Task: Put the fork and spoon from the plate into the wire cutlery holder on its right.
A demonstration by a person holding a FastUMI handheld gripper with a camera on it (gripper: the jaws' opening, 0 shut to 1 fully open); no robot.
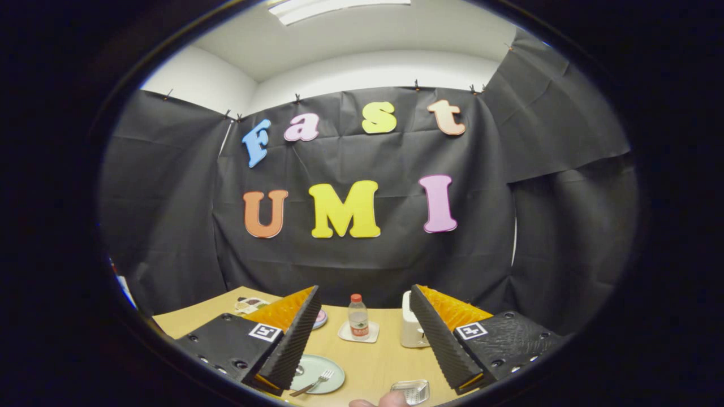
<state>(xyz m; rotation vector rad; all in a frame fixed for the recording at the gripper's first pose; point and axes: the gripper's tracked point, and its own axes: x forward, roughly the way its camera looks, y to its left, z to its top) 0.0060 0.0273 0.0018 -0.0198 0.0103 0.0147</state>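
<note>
Gripper view, and we're looking out over a light wooden table [373, 362] with the gripper [362, 339] held high above it, fingers spread wide apart, nothing between them. Down near the table's front edge sits a pale green plate [331, 367], partly behind the near finger, with the fork [314, 383] lying across it, tines pointing away. Whether the spoon is there too, I cannot tell. Just to its side, at the front edge, rests the wire cutlery holder [411, 391], with a fingertip [390, 400] beside it. Further back, a small bottle [357, 316] stands on a white coaster [358, 334], a white container [411, 328] beside it.
</note>
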